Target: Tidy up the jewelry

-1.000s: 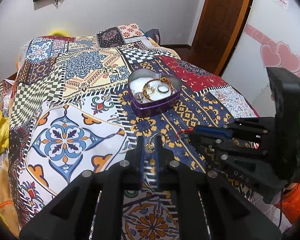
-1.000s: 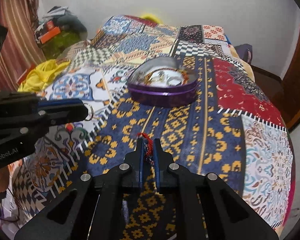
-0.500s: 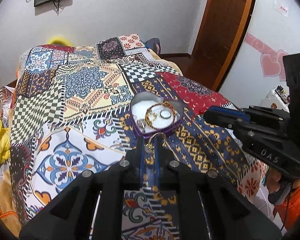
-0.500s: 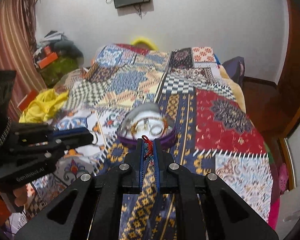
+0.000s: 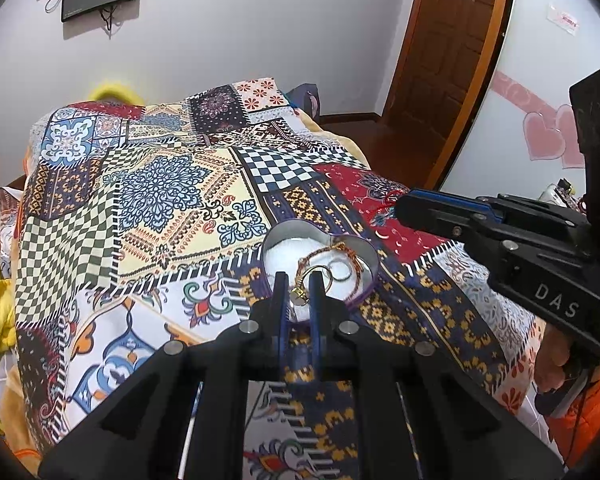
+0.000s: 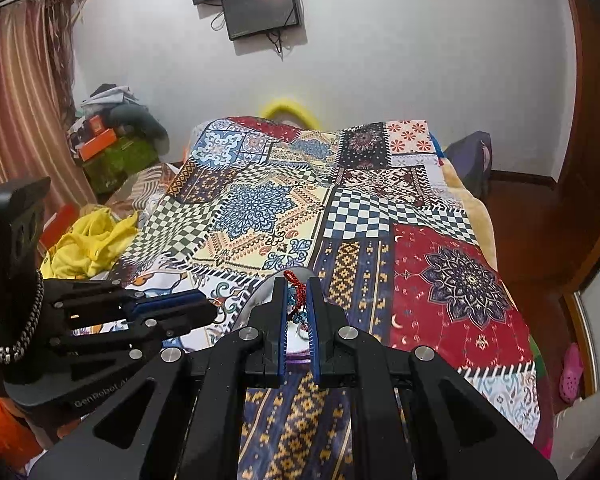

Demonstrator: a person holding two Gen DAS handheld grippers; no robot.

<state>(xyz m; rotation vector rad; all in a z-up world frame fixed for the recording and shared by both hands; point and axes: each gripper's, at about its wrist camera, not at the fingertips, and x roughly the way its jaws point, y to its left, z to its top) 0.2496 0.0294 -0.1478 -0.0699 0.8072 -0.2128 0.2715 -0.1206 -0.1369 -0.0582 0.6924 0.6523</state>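
hovering with its tips at the lower edge of the heart-shaped tin (image 5: 370, 258), mid-frame, the left claw (image 5: 300, 294) pinches a gold charm (image 5: 299, 291), while the right claw (image 6: 298, 300) grips a red cord (image 6: 296, 284).

Matt black plastic grippers w/ shiny metal screws (image 5: 249, 325); glossy metal tin (image 5: 374, 264) gleaming at 12; printed cloth bedspread (image 5: 160, 200) lying matt, wood door (image 5: 452, 60) shining

My bed (image 6: 340, 216), under a patchwork cover, fills the room. Ahead: white wall (image 6: 420, 60) with two dark screens (image 6: 260, 4). To my left: striped curtain (image 6: 16, 112), yellow cloth (image 6: 88, 240). To my right: brown wooden door (image 5: 448, 40), pink heart stickers (image 5: 548, 136).
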